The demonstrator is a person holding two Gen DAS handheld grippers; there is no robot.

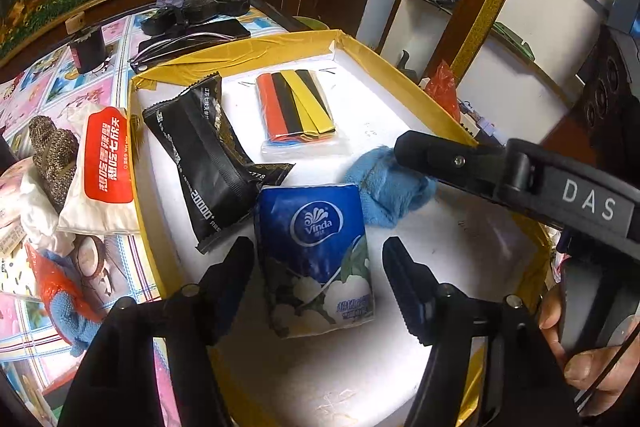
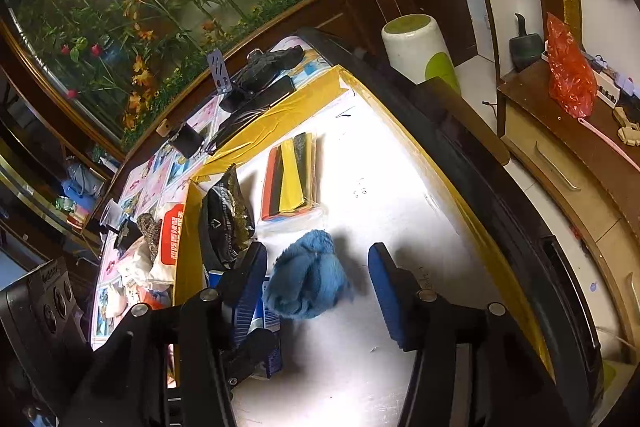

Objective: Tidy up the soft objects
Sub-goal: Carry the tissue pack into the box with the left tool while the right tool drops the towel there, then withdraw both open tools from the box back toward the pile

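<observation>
My left gripper (image 1: 318,281) straddles the blue Vinda tissue pack (image 1: 318,259), jaws released; my right gripper (image 2: 318,291) straddles the crumpled blue fluffy cloth (image 2: 306,277), jaws likewise released. I'd lift both straight up, clear of everything, before leaving the yellow-rimmed white tray (image 1: 420,227).

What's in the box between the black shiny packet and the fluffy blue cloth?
The blue Vinda tissue pack lies between the black foil packet and the fluffy blue cloth, in the left wrist view.

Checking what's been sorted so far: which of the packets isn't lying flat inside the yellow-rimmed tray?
The white packet with the red label. It leans on the tray's rim; the black, blue and clear striped packets lie inside.
</observation>
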